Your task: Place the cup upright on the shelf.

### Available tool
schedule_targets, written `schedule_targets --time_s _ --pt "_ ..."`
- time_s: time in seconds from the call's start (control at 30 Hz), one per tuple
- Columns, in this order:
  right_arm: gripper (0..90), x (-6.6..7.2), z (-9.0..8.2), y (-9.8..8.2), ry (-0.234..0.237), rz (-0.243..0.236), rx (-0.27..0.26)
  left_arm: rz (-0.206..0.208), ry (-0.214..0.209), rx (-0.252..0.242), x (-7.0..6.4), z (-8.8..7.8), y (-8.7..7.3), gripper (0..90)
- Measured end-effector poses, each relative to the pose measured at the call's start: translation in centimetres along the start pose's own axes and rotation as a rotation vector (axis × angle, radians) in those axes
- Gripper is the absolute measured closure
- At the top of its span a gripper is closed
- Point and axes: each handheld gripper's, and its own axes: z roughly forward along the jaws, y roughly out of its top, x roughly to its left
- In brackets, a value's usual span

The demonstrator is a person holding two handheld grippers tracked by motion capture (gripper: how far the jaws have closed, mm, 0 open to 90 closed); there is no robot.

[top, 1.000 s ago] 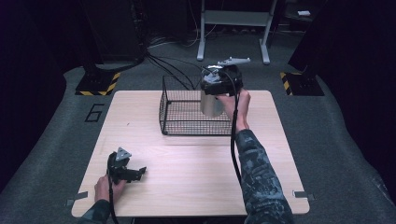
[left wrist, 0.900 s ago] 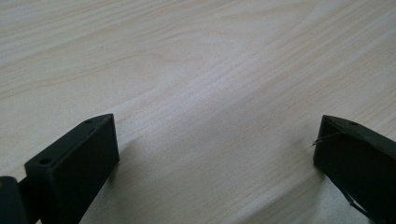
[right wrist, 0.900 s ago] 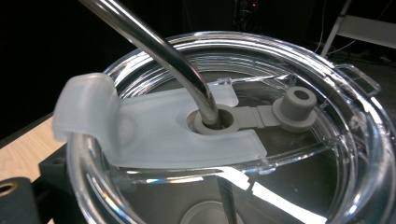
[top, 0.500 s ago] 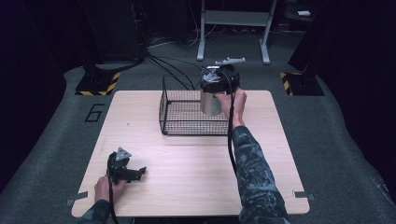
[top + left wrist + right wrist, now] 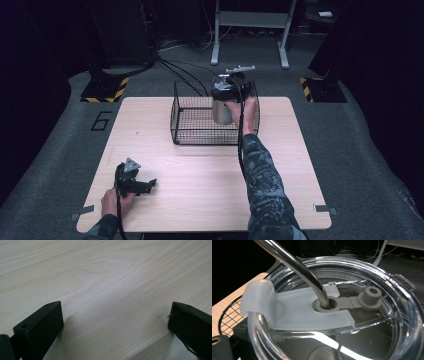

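Already we have the tumbler [image 5: 221,111] pinched in our right gripper [image 5: 226,95] and lowered inside the wire basket [image 5: 186,122], likely not yet released. Our left gripper [image 5: 142,186], jaws spread and empty, rests on the worktop [image 5: 200,175].

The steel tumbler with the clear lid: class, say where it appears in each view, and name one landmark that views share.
High view: the tumbler is upper middle, held by the right gripper over the wire basket.
Left gripper view: bare table between open jaws.
Right gripper view: its clear lid and metal straw are close up.
Shared landmark: the wire basket.
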Motion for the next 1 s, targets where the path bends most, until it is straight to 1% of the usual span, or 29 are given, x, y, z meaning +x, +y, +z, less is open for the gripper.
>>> schedule_targets --time_s 0.07,0.1,0.47,0.5,0.57,0.67,0.77,0.87,1.0 --pt "3.5 0.0 0.5 -0.2 0.005 0.001 0.001 0.000 0.000 0.000 0.0 0.0 0.0 0.0" --pt "3.5 0.0 0.7 -0.3 0.003 0.012 0.007 -0.001 0.000 0.000 0.0 0.0 0.0 0.0" --pt "3.4 0.2 3.5 -2.0 0.001 0.029 0.037 -0.005 -0.002 -0.001 0.0 0.0 0.0 0.0" --pt "3.4 0.3 3.7 -2.1 0.002 0.042 0.043 -0.005 -0.002 -0.001 0.0 0.0 0.0 0.0" --pt "3.4 0.2 4.2 -2.4 -0.003 0.034 0.049 -0.001 -0.002 0.000 0.0 0.0 0.0 0.0" --pt "3.4 0.2 4.7 -2.9 -0.001 0.052 0.056 -0.001 -0.002 0.000 0.0 0.0 0.0 0.0" --pt "3.4 0.2 5.2 -3.2 -0.006 0.042 0.060 0.002 0.000 0.000 0.0 0.0 0.0 0.0" --pt "3.4 0.3 5.7 -3.4 -0.013 0.048 0.071 0.005 0.003 -0.003 0.0 0.0 0.0 0.0" --pt "3.4 0.2 6.2 -3.8 -0.023 0.034 0.077 0.004 0.003 -0.004 0.0 0.0 0.0 0.0"
